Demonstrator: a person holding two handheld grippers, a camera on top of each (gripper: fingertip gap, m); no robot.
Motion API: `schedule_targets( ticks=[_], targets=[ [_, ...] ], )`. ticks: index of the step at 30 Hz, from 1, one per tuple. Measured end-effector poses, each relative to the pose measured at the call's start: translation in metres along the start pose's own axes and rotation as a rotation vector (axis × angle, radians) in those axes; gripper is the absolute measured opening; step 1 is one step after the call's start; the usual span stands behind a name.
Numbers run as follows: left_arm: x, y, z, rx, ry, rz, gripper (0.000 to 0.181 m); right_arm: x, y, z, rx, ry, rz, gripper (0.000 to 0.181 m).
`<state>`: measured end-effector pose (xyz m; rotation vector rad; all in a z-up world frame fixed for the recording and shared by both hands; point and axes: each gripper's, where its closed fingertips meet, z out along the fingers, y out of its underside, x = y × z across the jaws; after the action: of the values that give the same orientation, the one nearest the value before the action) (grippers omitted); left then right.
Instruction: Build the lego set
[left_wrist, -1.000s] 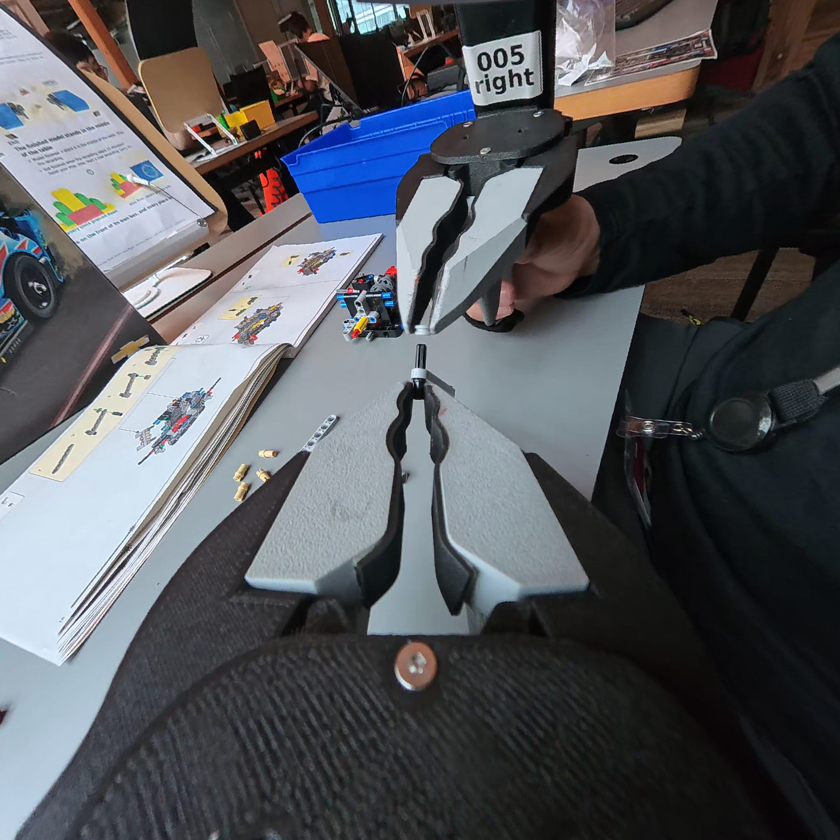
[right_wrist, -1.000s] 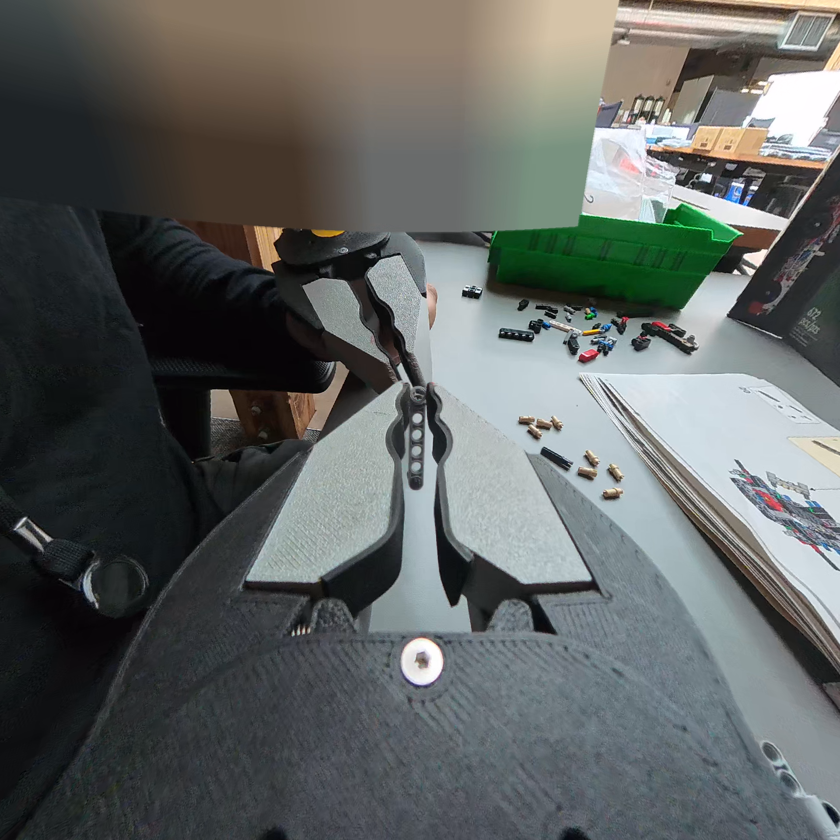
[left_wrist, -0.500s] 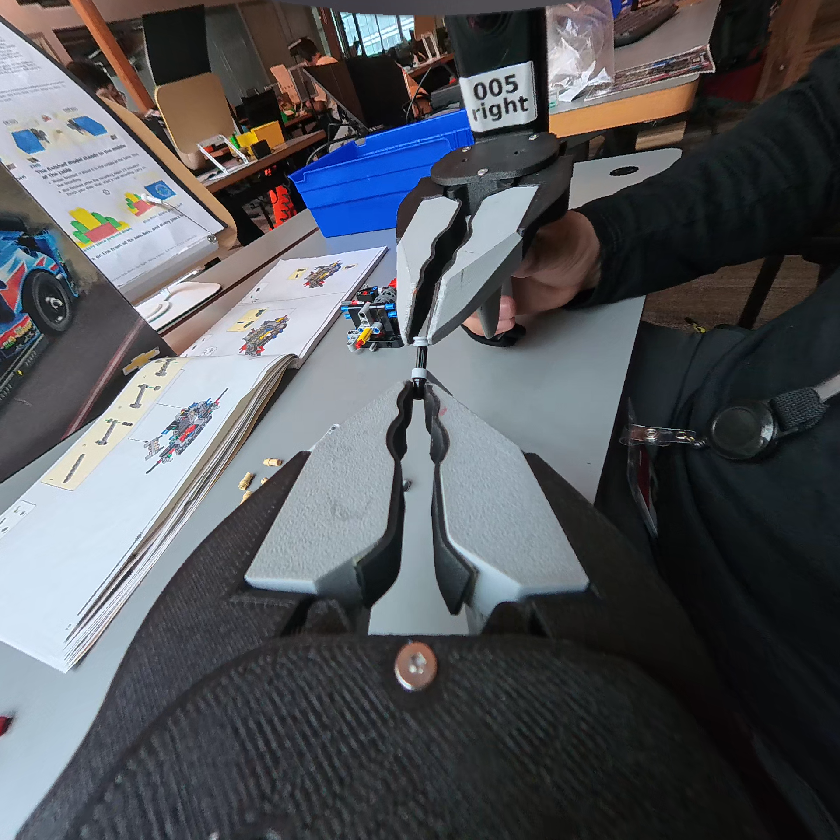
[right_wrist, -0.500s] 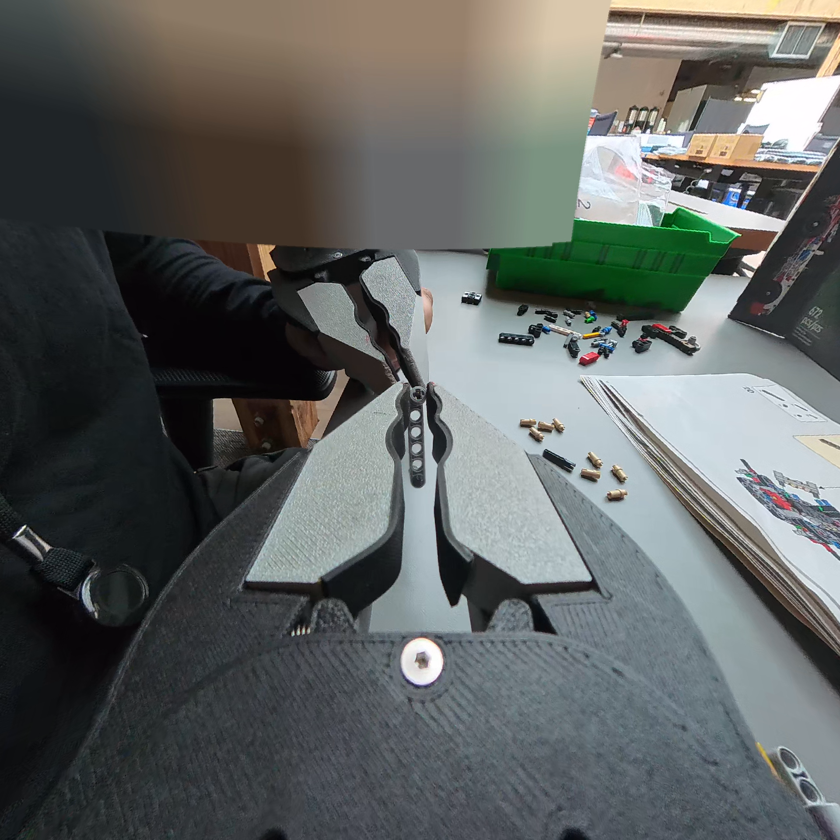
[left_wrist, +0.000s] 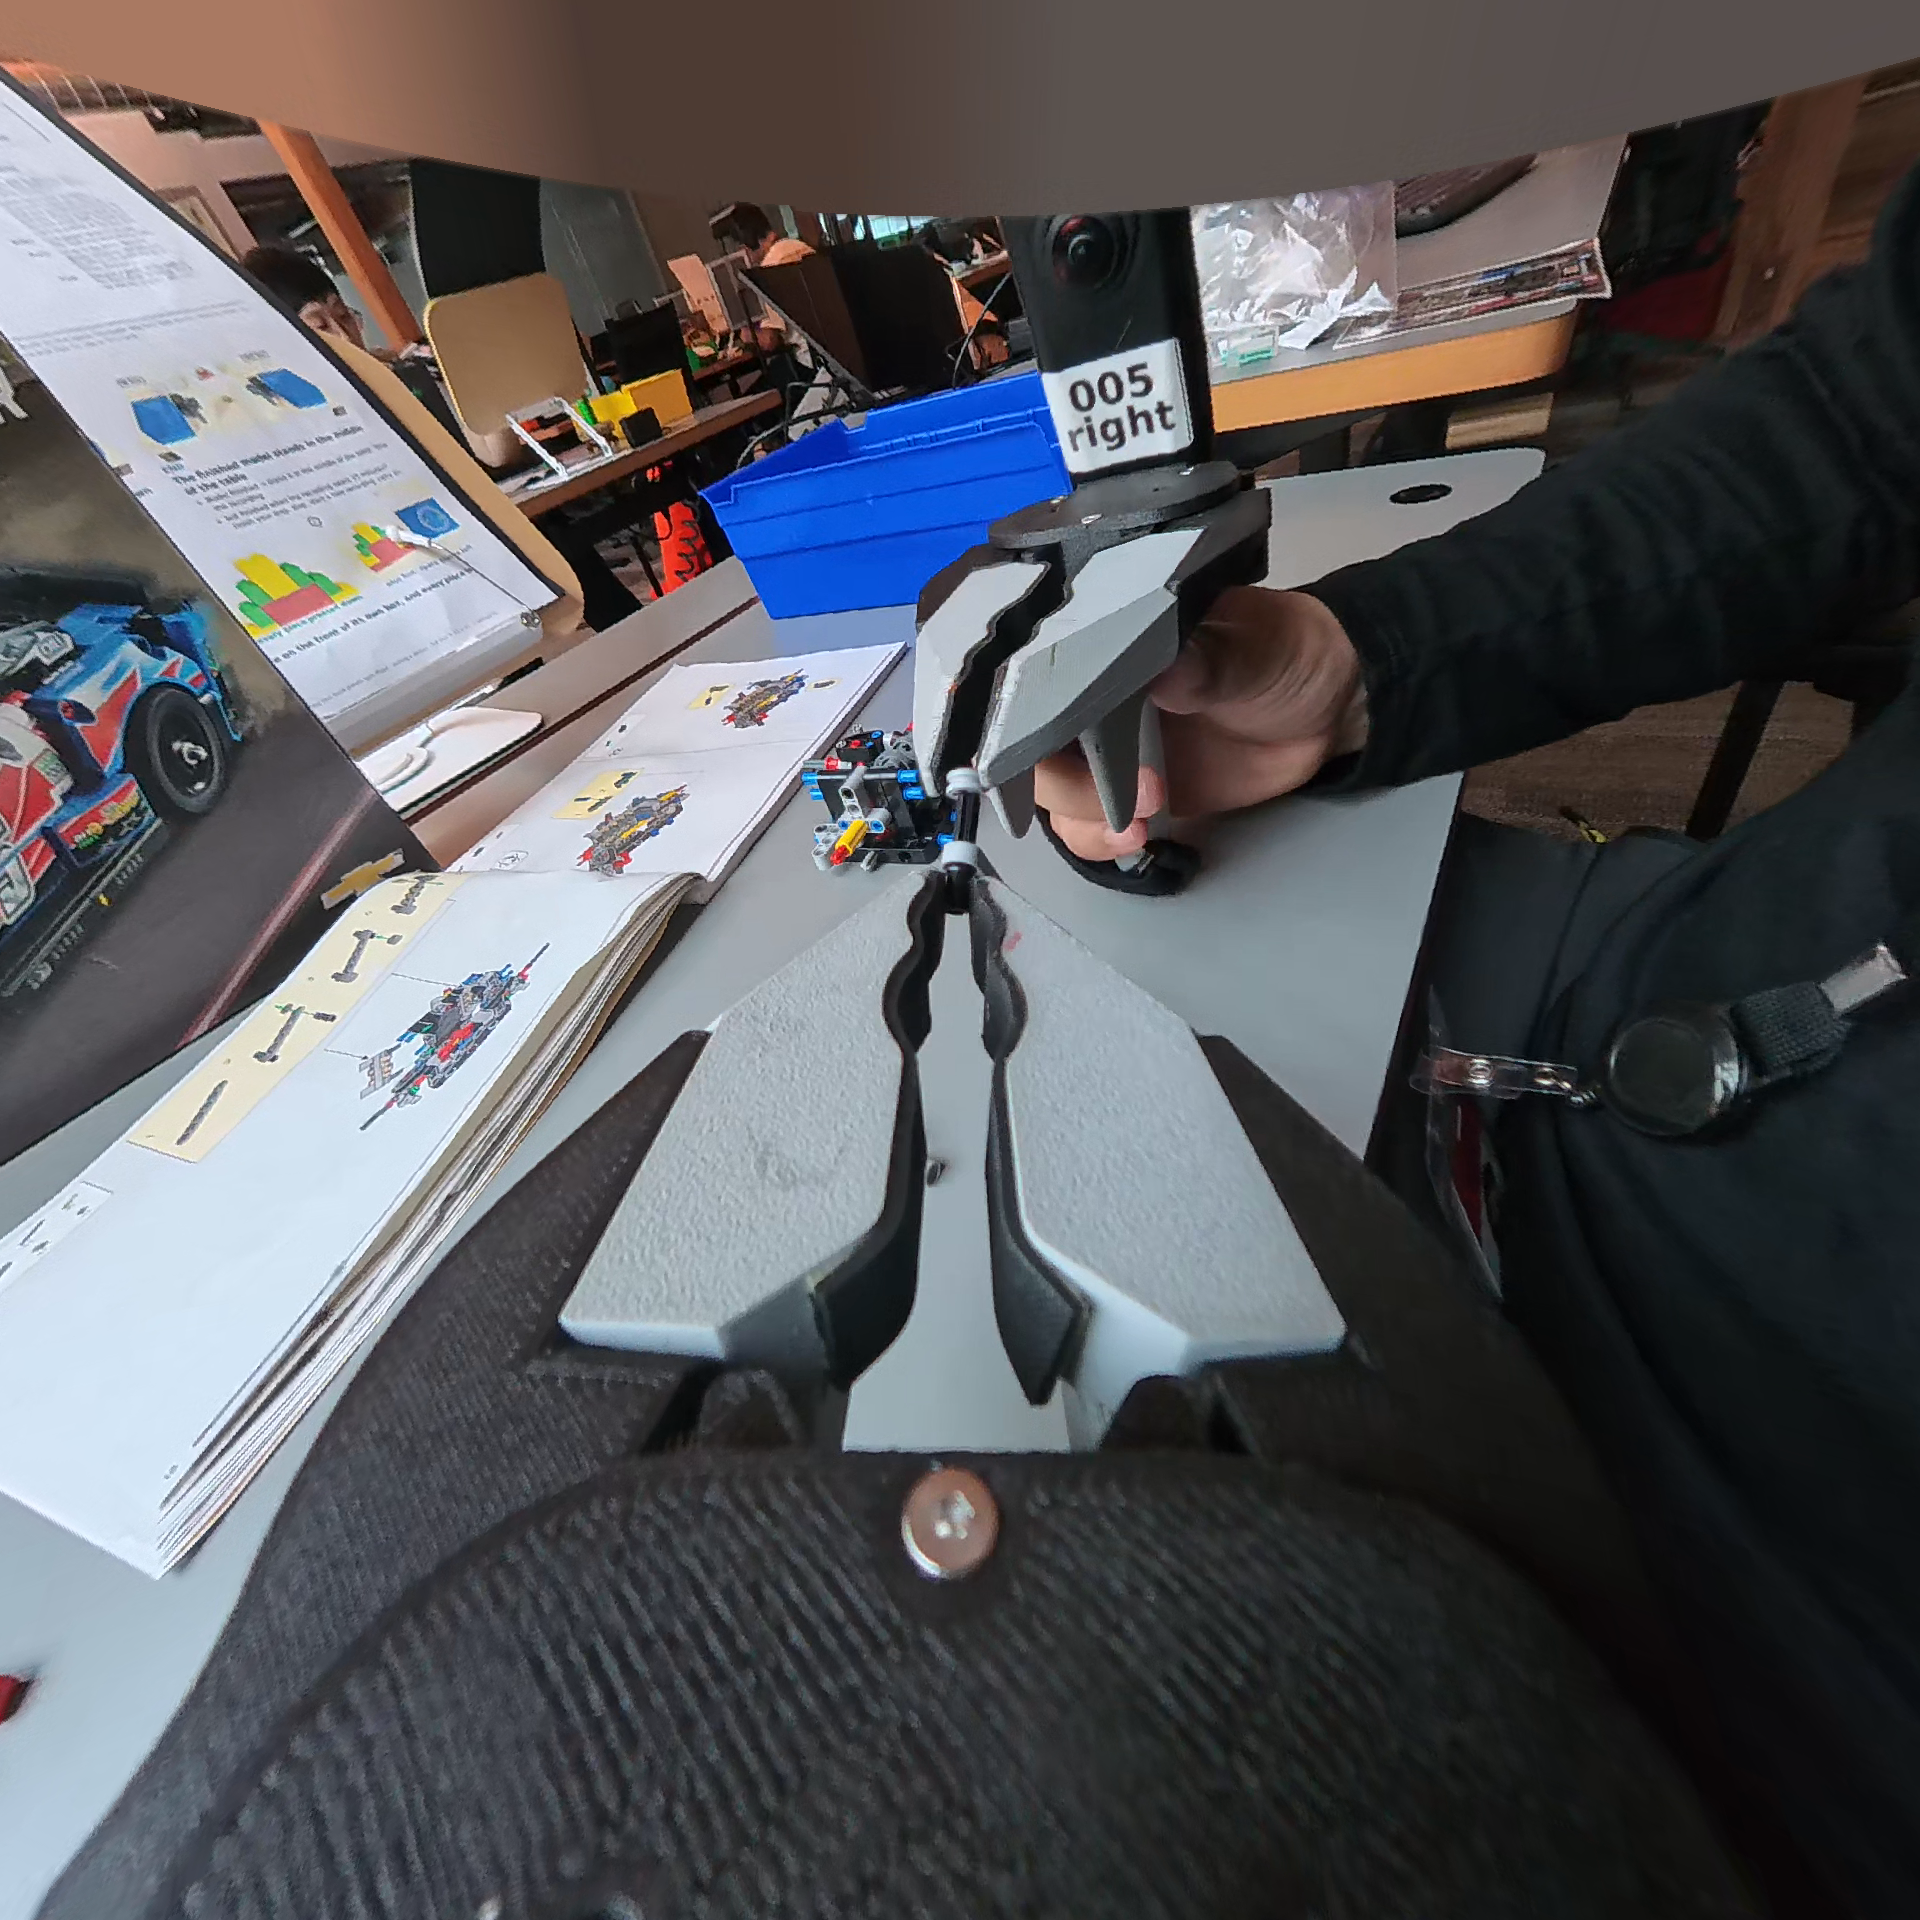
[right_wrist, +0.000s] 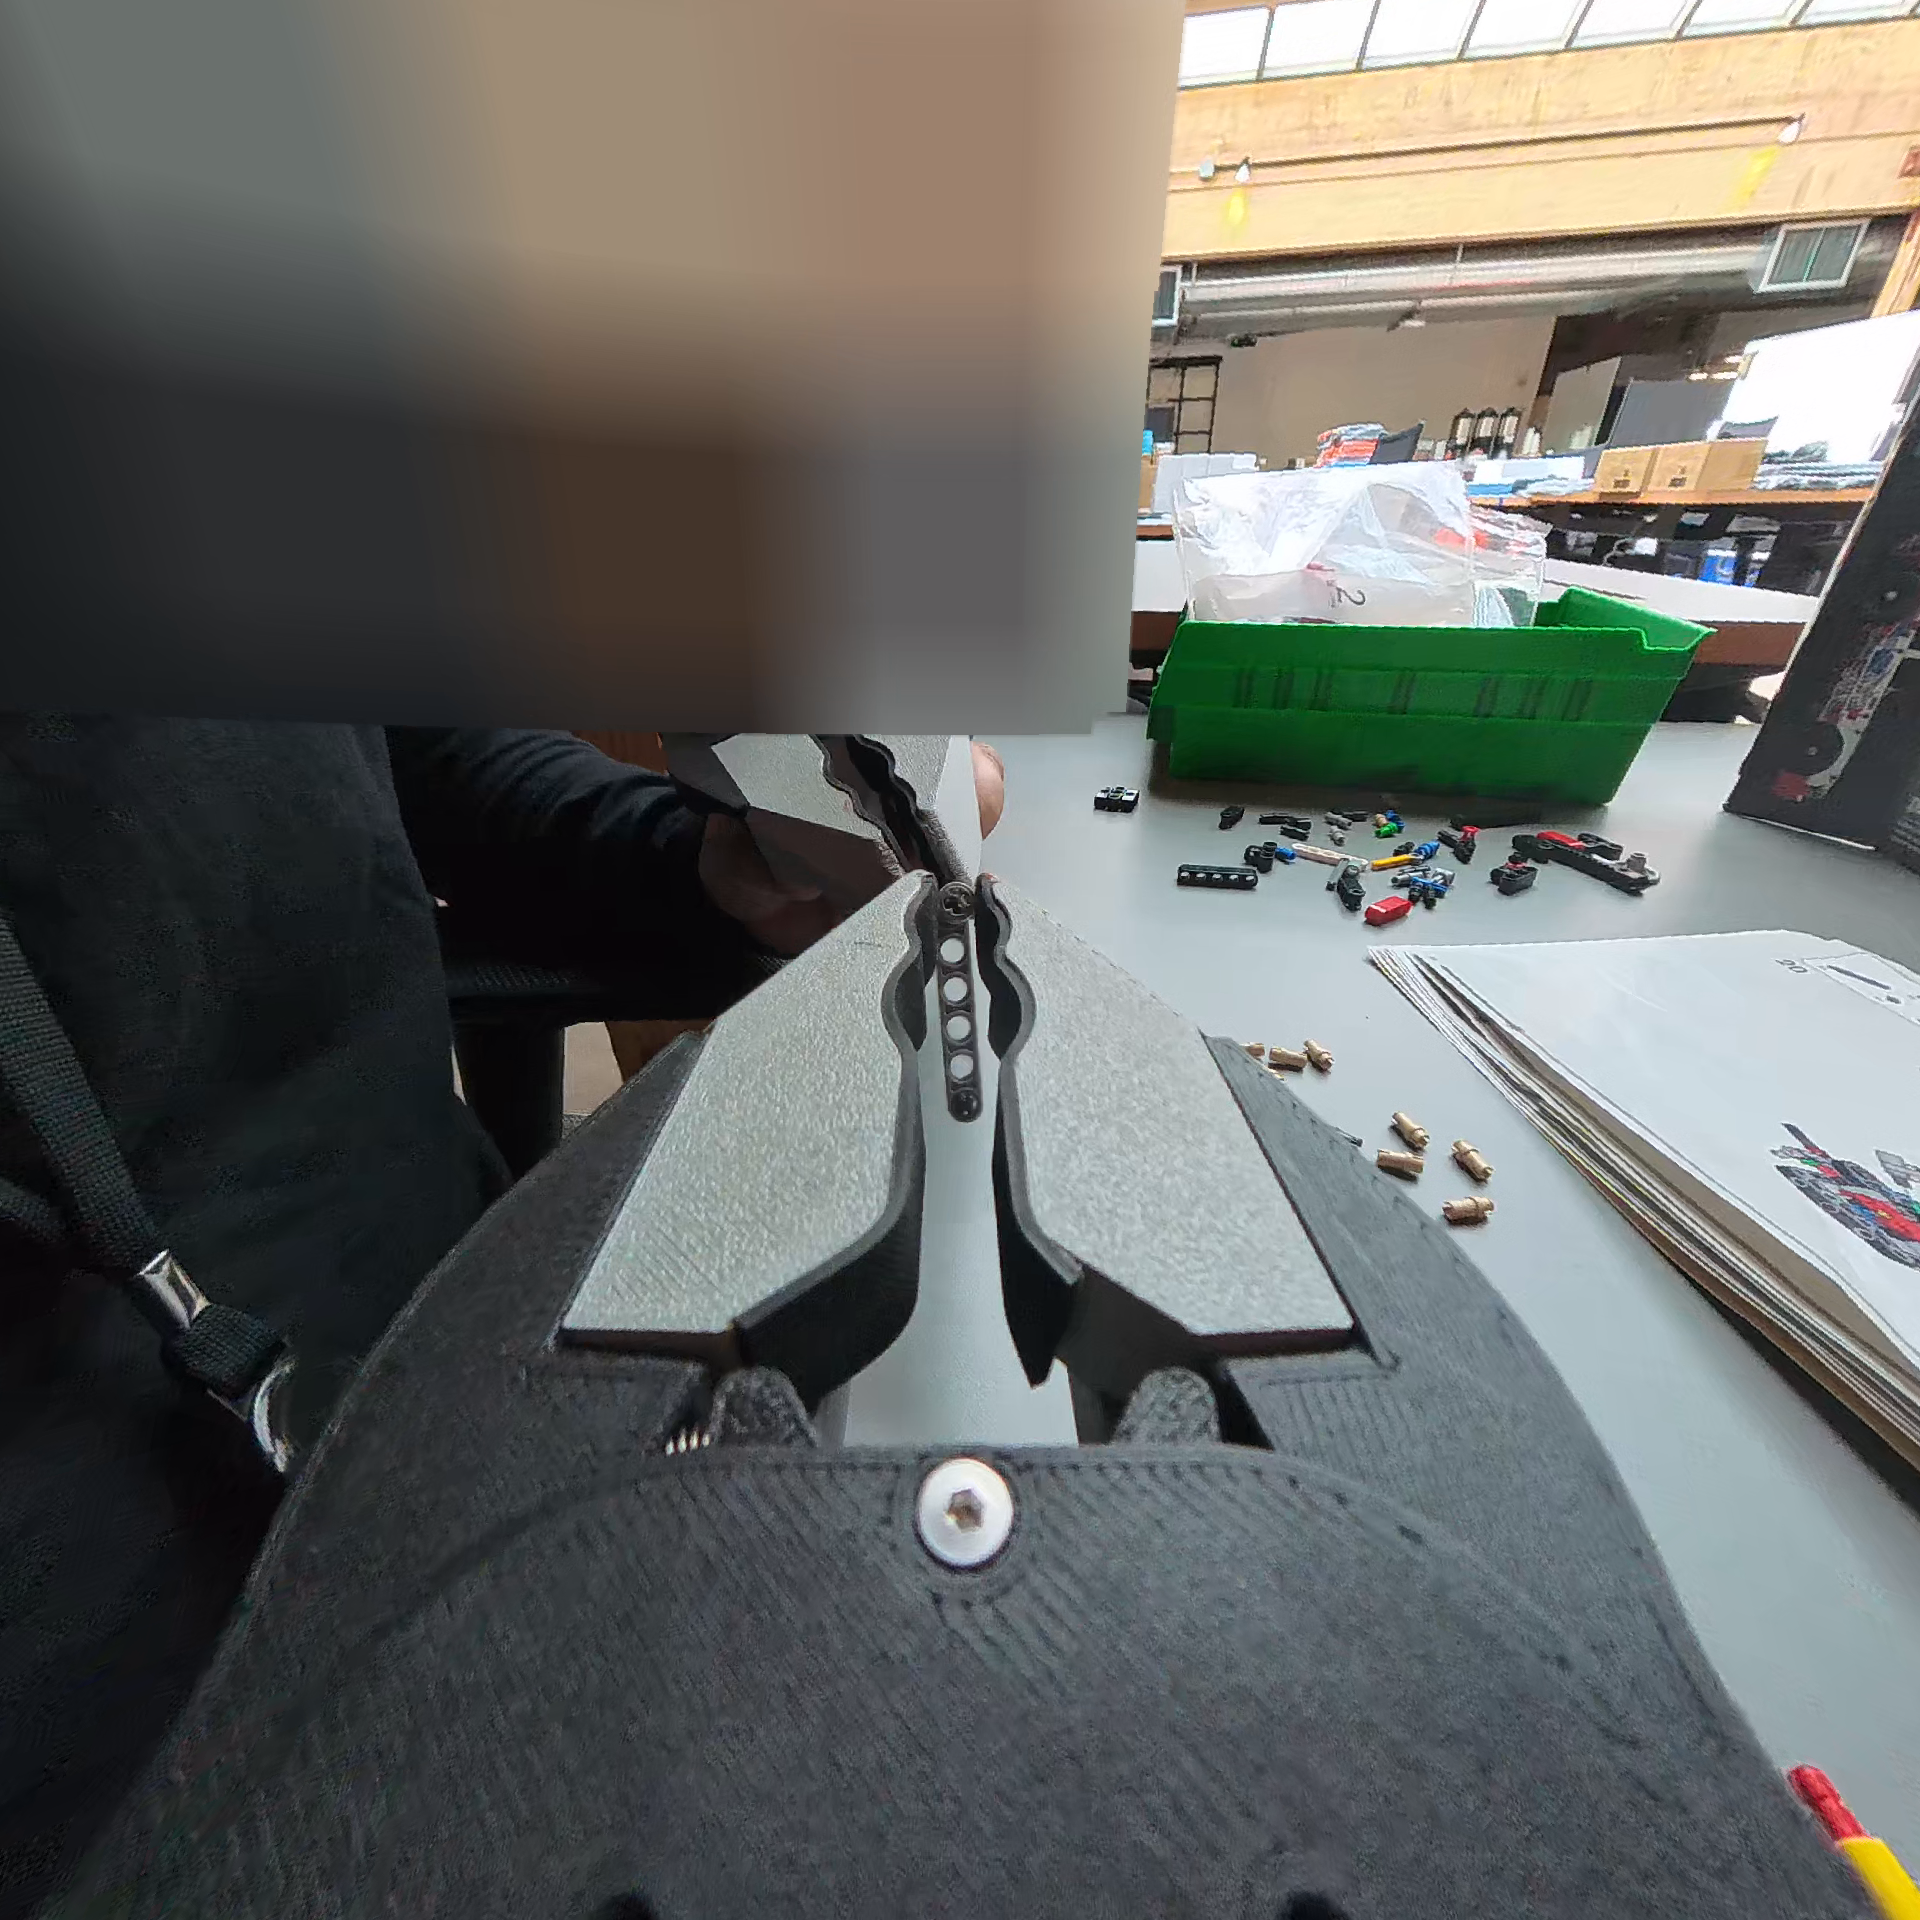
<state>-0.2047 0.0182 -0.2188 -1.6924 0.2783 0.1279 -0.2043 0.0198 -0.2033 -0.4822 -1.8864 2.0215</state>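
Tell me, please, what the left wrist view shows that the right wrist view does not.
Only the left wrist view shows the blue bin, the partly built model and the black axle held in the left tongs. Only the right wrist view shows the green bin, the loose pieces and the holed beam gripped by the right tongs. Both show the open instruction booklet, the tan pins excepted, and the grey table.

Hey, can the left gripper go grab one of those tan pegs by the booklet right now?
Probably not yet: the left gripper is shut on a black axle that meets the right gripper. The tan pegs lie unblocked.
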Motion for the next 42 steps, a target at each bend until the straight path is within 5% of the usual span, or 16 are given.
schedule_targets(
  ticks=[42],
  targets=[
    [-0.001, 0.028, 0.009, -0.139, -0.020, 0.080, 0.002, 0.020, 0.022, -0.020, -0.195, 0.112, -0.050, 0.003]
  ],
)
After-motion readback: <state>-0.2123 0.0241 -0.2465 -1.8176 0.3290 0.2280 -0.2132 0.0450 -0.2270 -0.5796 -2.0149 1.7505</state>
